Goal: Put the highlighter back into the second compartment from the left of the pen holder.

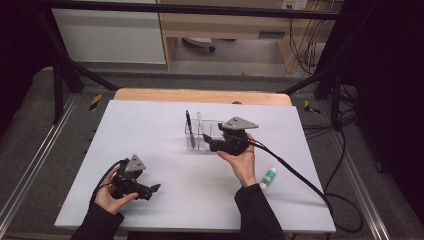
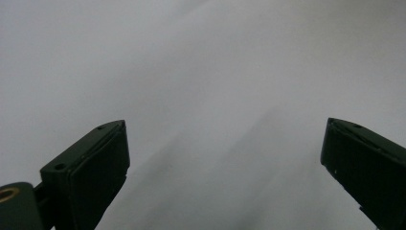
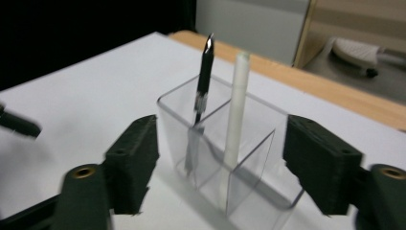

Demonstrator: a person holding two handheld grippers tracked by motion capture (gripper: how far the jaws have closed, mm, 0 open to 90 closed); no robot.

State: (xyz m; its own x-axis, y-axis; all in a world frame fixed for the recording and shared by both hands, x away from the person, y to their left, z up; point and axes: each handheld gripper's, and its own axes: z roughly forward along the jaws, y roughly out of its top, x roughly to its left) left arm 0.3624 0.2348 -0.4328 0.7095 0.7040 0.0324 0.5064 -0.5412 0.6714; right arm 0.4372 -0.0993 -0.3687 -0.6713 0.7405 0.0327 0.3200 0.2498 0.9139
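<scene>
We hold a gripper in each hand over a white table [image 1: 165, 125]. Our right gripper [image 1: 212, 142] sits just right of a clear plastic holder [image 1: 202, 134] that stands a little right of the table's middle, toward the far side. In the right gripper view, the holder [image 3: 249, 158] appears straight ahead between the two black jaws, which stand wide apart with nothing pressed between them; the pads touch neither wall of the holder as far as we can tell. A wall inside the holder parts it into compartments. A black pen [image 3: 203, 81] stands upright and slightly tilted in one compartment, and a white pen [image 3: 235, 110] stands upright in the one next to it, with the two pens near each other but apart. In the high view, the black pen [image 1: 189, 127] rises from the left part of the holder. Our left gripper [image 1: 155, 188] rests low over the near left part of the table, well apart from the holder, and the left gripper view shows its jaws spread wide over bare white surface with nothing between them. A small white tube with a green cap [image 1: 268, 176] lies on the table just right of our right wrist.
</scene>
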